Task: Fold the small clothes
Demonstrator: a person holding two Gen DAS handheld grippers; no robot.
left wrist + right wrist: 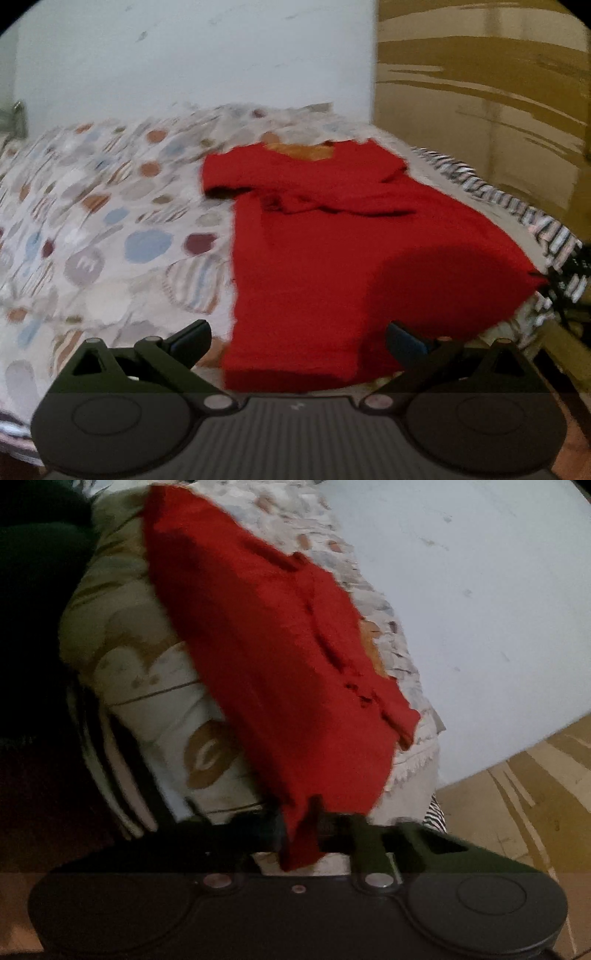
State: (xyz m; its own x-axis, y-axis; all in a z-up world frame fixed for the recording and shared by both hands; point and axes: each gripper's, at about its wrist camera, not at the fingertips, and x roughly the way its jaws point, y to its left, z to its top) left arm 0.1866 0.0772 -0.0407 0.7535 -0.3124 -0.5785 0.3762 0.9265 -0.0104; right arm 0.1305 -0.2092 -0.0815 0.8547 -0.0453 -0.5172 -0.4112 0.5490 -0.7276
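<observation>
From my left wrist camera, my left gripper [298, 341] hangs with its fingers spread wide and nothing between them, just short of the near hem of the red shirt [351, 258]. The shirt lies on the patterned bedspread [92, 221], running from the hem at 6 o'clock up to the collar at 12, with one sleeve folded across the chest and the other sticking out toward 10 o'clock. To fold well from here, I judge I should bring these open fingers down onto the hem corner at about 7 o'clock and pinch both layers, not just the top one.

From my right wrist camera, my right gripper [300, 830] is clamped on a bunched corner of the red shirt [266, 646], the cloth pulling away from the fingers toward 11 o'clock over the cream quilt [147, 657] at the bed's edge. The frame is blurred, so I cannot tell how deep the bite is. I would keep the pull light and level so that the folded sleeve is not dragged loose
</observation>
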